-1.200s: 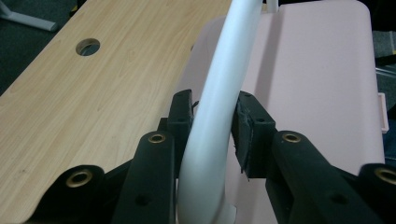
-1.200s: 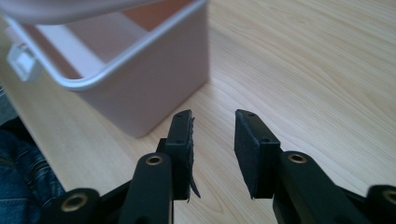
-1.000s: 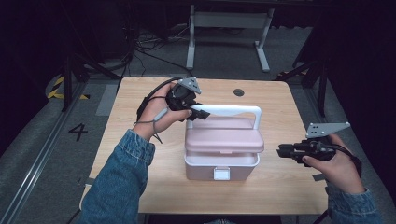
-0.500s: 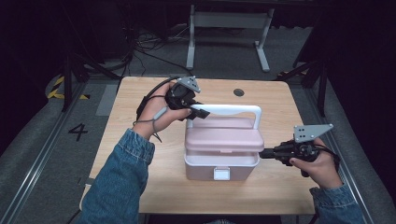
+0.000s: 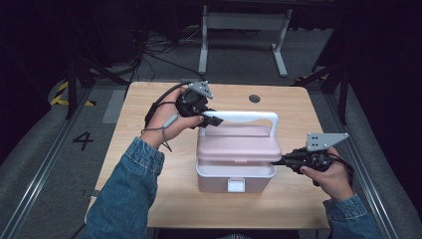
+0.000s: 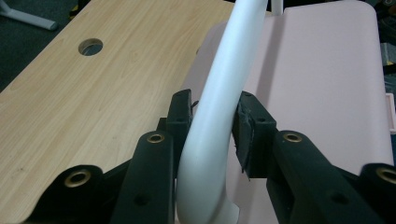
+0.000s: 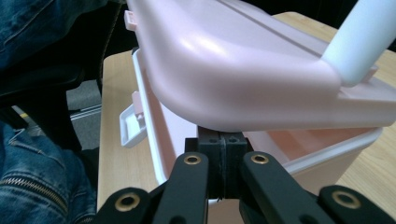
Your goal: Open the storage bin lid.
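Left tool (image 5: 213,119) clenches the white handle (image 5: 249,116); right tool (image 5: 276,161), pinched together, wedges under the pink lid (image 5: 238,147) at 3 o'clock; bare table (image 5: 139,129) at 9 o'clock.

Left tool (image 5: 215,120) clamped, jaws on both sides of bar — right tool (image 5: 276,162) pressed closed, level, pointing left.

Pale pink lid (image 5: 238,144) over a whitish box (image 5: 234,175) with a white latch (image 5: 236,185). White handle (image 5: 249,116), glossy in the left gripper view. Light wood-grain table (image 5: 149,107) with a dark round hole (image 5: 254,98). Black jaws with brass-coloured rivets on left gripper (image 6: 212,128) and right gripper (image 7: 222,161). Grey plates (image 5: 324,140) on top. Blue denim sleeves (image 5: 127,196). Grey floor (image 5: 45,144) with a black "4" (image 5: 82,140) and yellow-black stripes (image 5: 62,94).
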{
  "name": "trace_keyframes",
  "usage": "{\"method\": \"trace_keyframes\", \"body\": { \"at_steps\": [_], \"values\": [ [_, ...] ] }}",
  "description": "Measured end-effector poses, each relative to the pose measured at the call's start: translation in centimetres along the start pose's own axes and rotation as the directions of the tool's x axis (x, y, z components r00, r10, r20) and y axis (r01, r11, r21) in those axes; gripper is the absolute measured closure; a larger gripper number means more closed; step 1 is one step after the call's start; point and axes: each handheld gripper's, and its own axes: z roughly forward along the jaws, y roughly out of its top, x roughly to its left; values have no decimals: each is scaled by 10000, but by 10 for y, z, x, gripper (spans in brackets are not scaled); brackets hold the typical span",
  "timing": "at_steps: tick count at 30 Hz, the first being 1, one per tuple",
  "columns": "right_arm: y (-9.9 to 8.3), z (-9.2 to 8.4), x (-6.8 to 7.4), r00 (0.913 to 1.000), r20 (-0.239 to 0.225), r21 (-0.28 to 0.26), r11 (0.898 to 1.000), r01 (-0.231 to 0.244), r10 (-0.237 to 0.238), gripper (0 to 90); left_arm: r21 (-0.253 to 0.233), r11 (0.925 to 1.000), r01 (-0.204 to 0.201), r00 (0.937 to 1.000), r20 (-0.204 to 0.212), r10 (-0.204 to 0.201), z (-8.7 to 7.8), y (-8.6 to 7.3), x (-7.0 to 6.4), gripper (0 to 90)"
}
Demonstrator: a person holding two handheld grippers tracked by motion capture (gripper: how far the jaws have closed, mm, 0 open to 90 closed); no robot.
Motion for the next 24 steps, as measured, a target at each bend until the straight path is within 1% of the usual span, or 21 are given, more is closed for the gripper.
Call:
{"method": "trace_keyframes", "body": {
  "at_steps": [3, 4, 5, 6, 9, 13, 15, 18, 21, 24],
  "values": [
    [1, -1, 0, 9999, 106, -124, 9999, -21, 22, 900, -89, 9999, 97, 9999, -60, -98, 0, 0, 1, 676],
    [1, -1, 0, 9999, 121, -130, 9999, -23, 24, 900, -152, 9998, 109, 9999, -112, -111, -1, 1, 1, 641],
    [1, -1, 0, 9999, 147, -165, 9999, -22, 24, 900, -323, 9993, 166, 9998, -137, -170, 0, 0, 1, 597],
    [2, -2, 0, 9998, 173, -178, 9998, -44, 47, 900, -431, 9988, 224, 9997, -83, -228, -1, 0, 1, 555],
    [3, -1, 0, 9996, 279, -175, 9998, -12, 17, 900, -548, 9983, 207, 9996, -154, -216, -2, 0, 0, 496],
    [6, -1, 0, 9992, 397, -208, 9998, 28, -20, 900, -840, 9962, 217, 9989, -388, -250, -9, -1, -2, 429],
    [8, -2, -1, 9990, 452, -242, 9997, 39, -28, 900, -1082, 9939, 224, 9977, -611, -292, -15, -3, -3, 398],
    [10, -3, -1, 9982, 591, -271, 9996, 84, -67, 900, -1216, 9923, 251, 9955, -875, -359, -28, -6, -5, 389],
    [14, -4, 0, 9973, 729, -262, 9996, 111, -92, 900, -1176, 9927, 260, 9912, -1263, -409, -40, -13, -7, 382],
    [18, -5, -1, 9964, 831, -301, 9994, 195, -170, 900, -1231, 9918, 336, 9886, -1418, -510, -46, -18, -9, 382]
  ]
}}
